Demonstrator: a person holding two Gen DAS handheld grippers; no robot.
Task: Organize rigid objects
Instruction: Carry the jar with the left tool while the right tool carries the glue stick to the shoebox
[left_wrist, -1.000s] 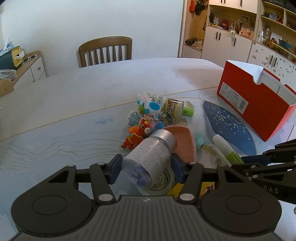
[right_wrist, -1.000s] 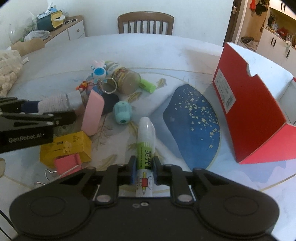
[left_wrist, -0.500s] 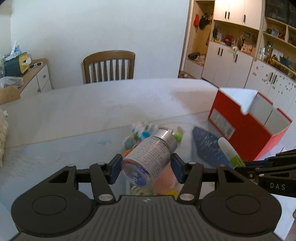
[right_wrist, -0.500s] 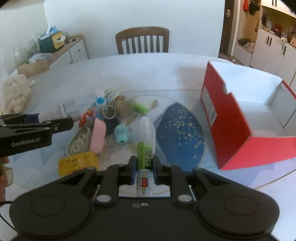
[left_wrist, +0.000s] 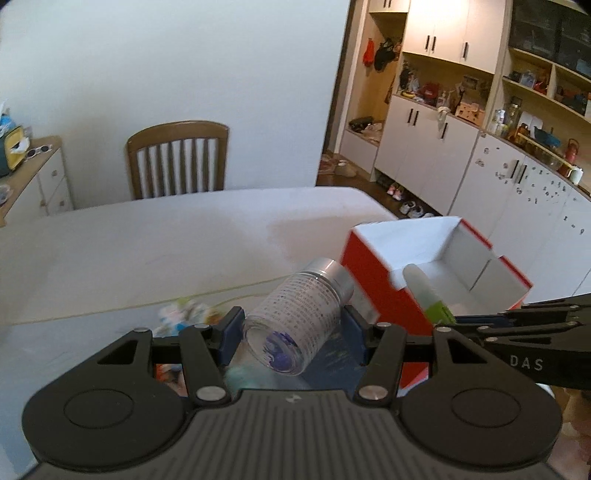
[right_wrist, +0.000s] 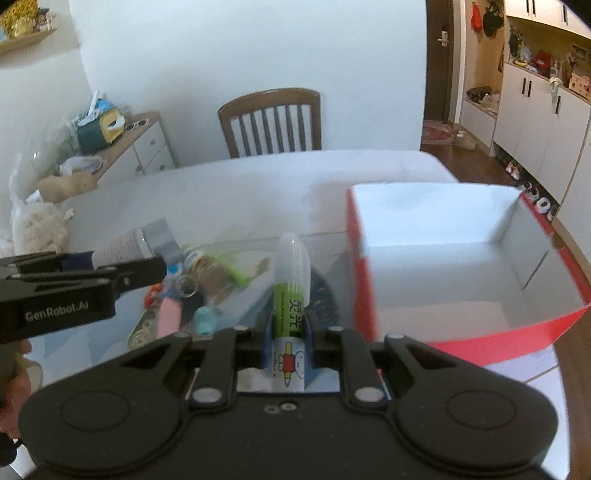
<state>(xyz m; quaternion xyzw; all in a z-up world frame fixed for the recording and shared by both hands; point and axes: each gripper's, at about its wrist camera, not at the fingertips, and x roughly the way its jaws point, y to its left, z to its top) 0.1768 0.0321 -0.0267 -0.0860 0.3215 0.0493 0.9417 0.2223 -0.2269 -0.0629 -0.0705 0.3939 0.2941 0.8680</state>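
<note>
My left gripper (left_wrist: 291, 334) is shut on a clear bottle (left_wrist: 299, 314) with printed text and a silver cap, held tilted in the air just left of the red box (left_wrist: 373, 284). It also shows in the right wrist view (right_wrist: 136, 247). My right gripper (right_wrist: 289, 332) is shut on a glue stick (right_wrist: 290, 291) with a green label and clear cap, held above the table next to the box's left wall (right_wrist: 364, 273). The glue stick also shows in the left wrist view (left_wrist: 428, 295). The box (right_wrist: 443, 254) is open and white inside.
A pile of small items lies on the table: a pink case (right_wrist: 168, 317), a teal object (right_wrist: 205, 319), a jar with key rings (right_wrist: 207, 273) and small toys. A blue mat (right_wrist: 325, 302) lies beside the box. A wooden chair (left_wrist: 177, 158) stands behind the table.
Both grippers have risen and moved toward the red box with the bottle and the glue stick still held. The pile of items has dropped lower and farther away in both views.
</note>
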